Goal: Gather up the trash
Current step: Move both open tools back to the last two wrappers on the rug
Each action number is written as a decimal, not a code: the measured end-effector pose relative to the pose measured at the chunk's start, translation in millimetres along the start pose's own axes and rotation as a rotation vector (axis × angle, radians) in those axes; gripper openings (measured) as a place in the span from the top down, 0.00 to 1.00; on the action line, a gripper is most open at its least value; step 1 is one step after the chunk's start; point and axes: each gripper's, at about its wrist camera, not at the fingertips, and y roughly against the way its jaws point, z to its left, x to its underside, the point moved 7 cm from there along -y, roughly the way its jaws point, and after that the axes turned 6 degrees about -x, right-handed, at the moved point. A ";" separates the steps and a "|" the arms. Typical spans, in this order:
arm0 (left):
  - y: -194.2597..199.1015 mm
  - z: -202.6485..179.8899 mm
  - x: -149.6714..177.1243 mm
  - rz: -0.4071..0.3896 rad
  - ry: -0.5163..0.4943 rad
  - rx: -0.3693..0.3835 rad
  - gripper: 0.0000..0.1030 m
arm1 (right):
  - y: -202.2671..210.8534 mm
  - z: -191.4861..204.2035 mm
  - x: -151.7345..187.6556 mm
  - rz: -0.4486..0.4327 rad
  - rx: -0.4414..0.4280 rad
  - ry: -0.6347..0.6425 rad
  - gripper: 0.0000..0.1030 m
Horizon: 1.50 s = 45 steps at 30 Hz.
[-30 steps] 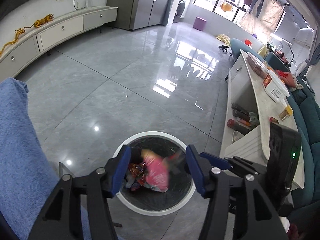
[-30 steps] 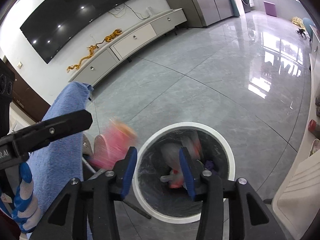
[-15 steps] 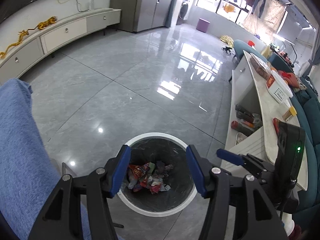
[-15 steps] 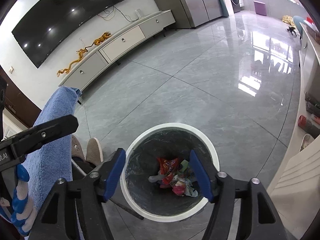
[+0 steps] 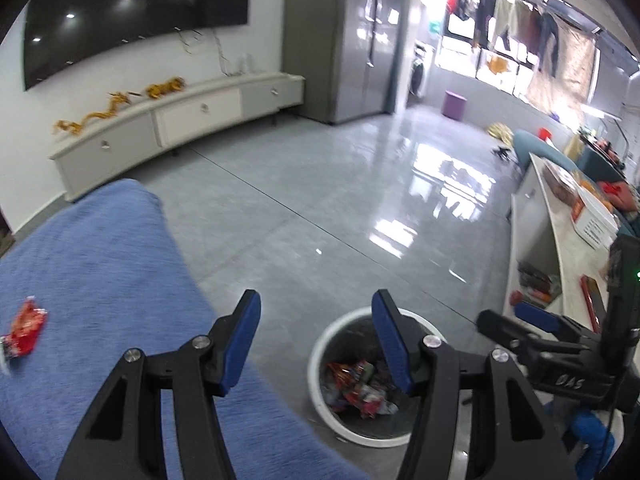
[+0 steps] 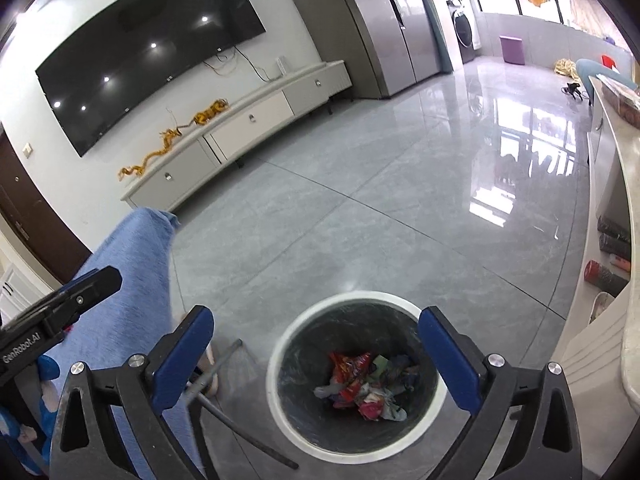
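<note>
The right gripper [image 6: 316,354] hangs over the round white bin [image 6: 280,396]; its jaws have just been opening, stand wide apart and hold nothing. Crumpled wrappers [image 6: 366,384] lie at the bottom of the bin. The left gripper [image 5: 316,340] has its jaws apart and empty too, and one red wrapper [image 5: 24,332] lies on the blue cloth [image 5: 100,260].

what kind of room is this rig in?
Most likely a home living room: a large wall TV over a long low cabinet, glossy tile floor, and laundry hanging at the far window.
</note>
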 end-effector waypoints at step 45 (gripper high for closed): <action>135.0 258.9 42.6 -0.239 0.349 -0.270 0.33 | -28.1 291.9 22.4 0.079 -0.164 0.427 0.00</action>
